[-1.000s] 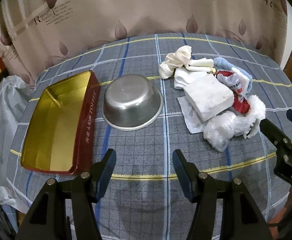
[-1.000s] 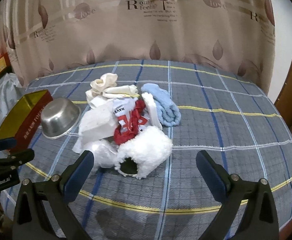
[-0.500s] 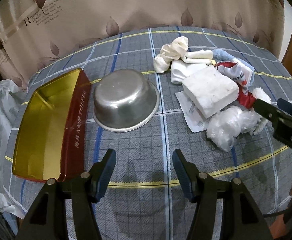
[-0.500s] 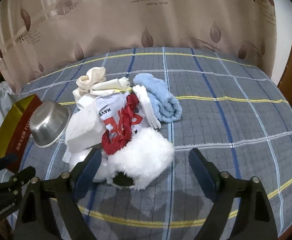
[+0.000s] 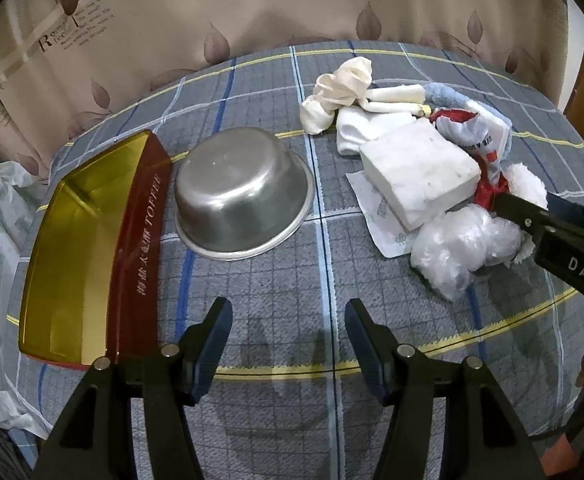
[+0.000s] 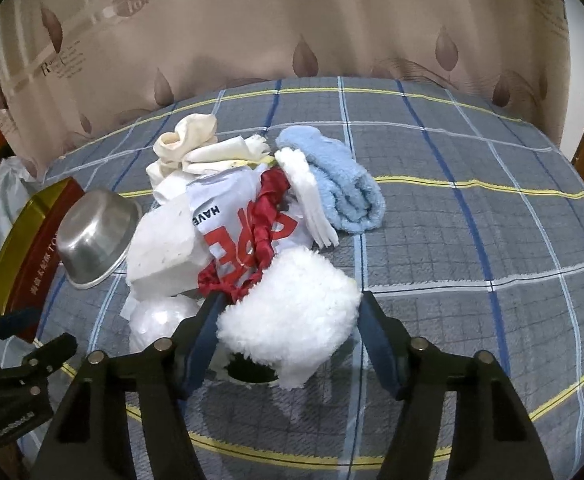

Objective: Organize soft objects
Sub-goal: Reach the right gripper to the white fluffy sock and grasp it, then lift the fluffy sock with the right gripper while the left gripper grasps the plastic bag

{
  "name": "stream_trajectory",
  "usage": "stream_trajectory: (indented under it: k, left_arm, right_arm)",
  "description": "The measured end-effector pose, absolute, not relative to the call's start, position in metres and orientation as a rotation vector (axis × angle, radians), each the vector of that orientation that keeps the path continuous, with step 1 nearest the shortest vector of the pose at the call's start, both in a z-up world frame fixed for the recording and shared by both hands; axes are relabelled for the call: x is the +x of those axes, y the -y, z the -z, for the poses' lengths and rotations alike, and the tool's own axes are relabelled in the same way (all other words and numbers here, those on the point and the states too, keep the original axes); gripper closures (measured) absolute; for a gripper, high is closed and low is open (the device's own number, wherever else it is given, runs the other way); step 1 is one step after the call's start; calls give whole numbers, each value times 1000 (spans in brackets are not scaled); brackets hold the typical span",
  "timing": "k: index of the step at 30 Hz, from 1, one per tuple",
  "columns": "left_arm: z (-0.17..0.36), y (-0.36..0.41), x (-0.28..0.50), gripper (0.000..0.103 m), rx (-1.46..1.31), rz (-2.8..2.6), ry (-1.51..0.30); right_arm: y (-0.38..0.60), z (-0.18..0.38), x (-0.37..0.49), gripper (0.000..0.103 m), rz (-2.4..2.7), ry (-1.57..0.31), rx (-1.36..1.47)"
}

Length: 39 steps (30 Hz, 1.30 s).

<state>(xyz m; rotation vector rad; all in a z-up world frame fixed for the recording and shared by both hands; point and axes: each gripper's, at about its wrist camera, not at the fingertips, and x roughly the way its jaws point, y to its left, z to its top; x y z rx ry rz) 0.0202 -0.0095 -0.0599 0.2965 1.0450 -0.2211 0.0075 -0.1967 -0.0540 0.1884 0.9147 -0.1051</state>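
Note:
A pile of soft things lies on the plaid tablecloth: a fluffy white piece (image 6: 292, 312), a red ribbon (image 6: 266, 216), a white cloth with red letters (image 6: 220, 216), a light blue towel (image 6: 339, 184), cream cloths (image 6: 188, 144), a white foam block (image 5: 419, 168) and a crumpled clear bag (image 5: 459, 244). My right gripper (image 6: 288, 316) straddles the fluffy white piece, its jaws closing, and the pads just reach the fluff on both sides without squeezing it. My left gripper (image 5: 288, 320) stands open over bare cloth, nothing between its fingers.
A steel bowl (image 5: 244, 192) sits upright left of the pile. A red tin with a gold inside (image 5: 84, 240) lies open at the table's left edge. A leaf-print curtain hangs behind the table. Plastic bags lie off the left edge.
My right gripper came down and forward over the fluffy white piece, and its jaws narrowed around it. The left gripper sank a little toward the cloth, jaws unchanged.

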Motion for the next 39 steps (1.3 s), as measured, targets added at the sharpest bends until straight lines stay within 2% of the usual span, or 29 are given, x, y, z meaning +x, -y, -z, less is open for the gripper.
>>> stream_trajectory:
  k: [6, 16, 31, 39]
  left_arm:
    - [61, 11, 21, 43, 300, 226, -1052]
    - [63, 14, 18, 43, 300, 234, -1069]
    - [51, 33, 12, 43, 276, 346, -1062]
    - [40, 64, 5, 42, 252, 518, -1056]
  right_arm:
    - [187, 48, 4, 60, 83, -898, 125]
    - [189, 38, -8, 75, 72, -883, 103]
    - [237, 30, -24, 77, 221, -869, 25]
    - [268, 44, -24, 77, 263, -893, 95]
